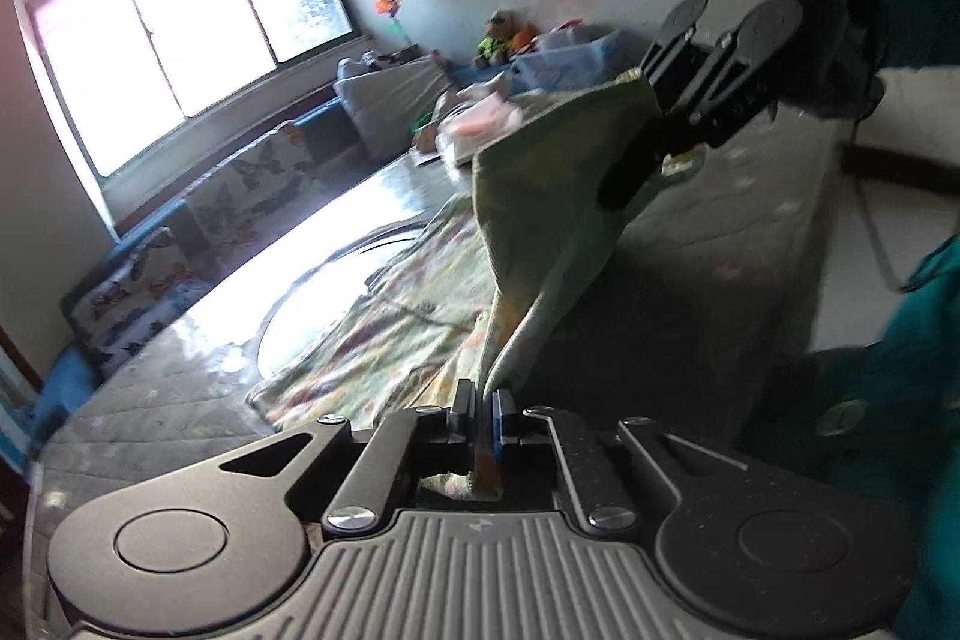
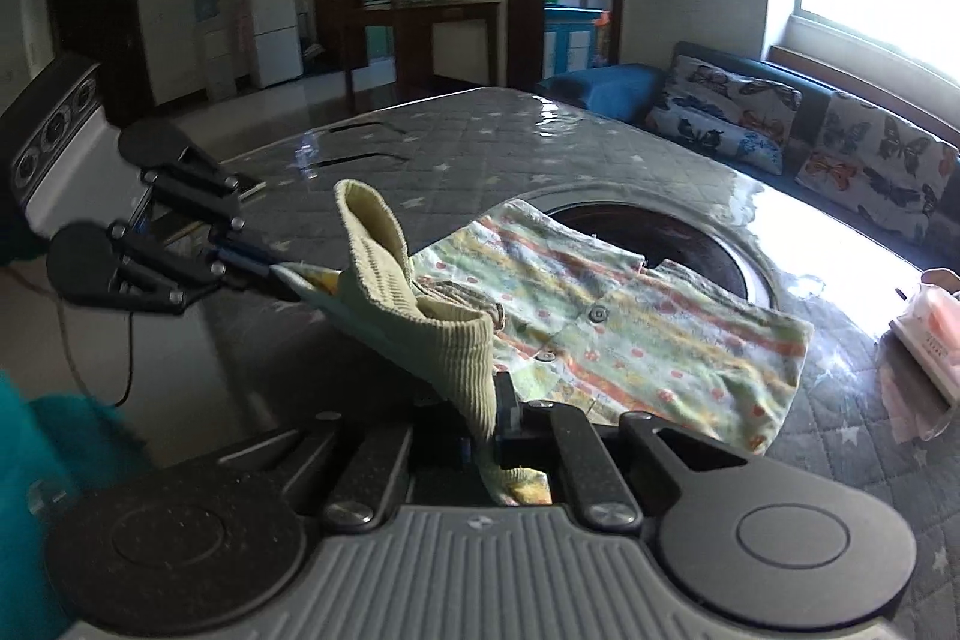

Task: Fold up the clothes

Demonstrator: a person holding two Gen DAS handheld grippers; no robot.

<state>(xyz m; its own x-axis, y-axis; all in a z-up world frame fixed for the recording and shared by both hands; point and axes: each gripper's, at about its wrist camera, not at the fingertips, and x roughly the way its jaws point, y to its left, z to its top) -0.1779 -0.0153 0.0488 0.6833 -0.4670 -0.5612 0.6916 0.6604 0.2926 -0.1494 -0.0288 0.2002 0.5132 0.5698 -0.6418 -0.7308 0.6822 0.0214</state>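
Observation:
A small patterned green garment (image 2: 624,334) with orange stripes and buttons lies on the grey quilted table (image 2: 480,142). Its near edge, with a ribbed yellow-green cuff (image 2: 390,256), is lifted off the table. My left gripper (image 1: 485,400) is shut on one end of that lifted edge; it shows in the right wrist view (image 2: 273,268) at the left. My right gripper (image 2: 501,400) is shut on the other end, by the ribbed cuff; it shows in the left wrist view (image 1: 624,184) at the upper right. The fabric hangs stretched between them (image 1: 540,220).
A round dark inset (image 2: 660,232) lies in the table under the garment's far side. A pink packet (image 2: 930,322) sits at the table's right edge. A butterfly-cushioned sofa (image 2: 780,124) runs under the window. Toys and cushions (image 1: 504,34) lie beyond.

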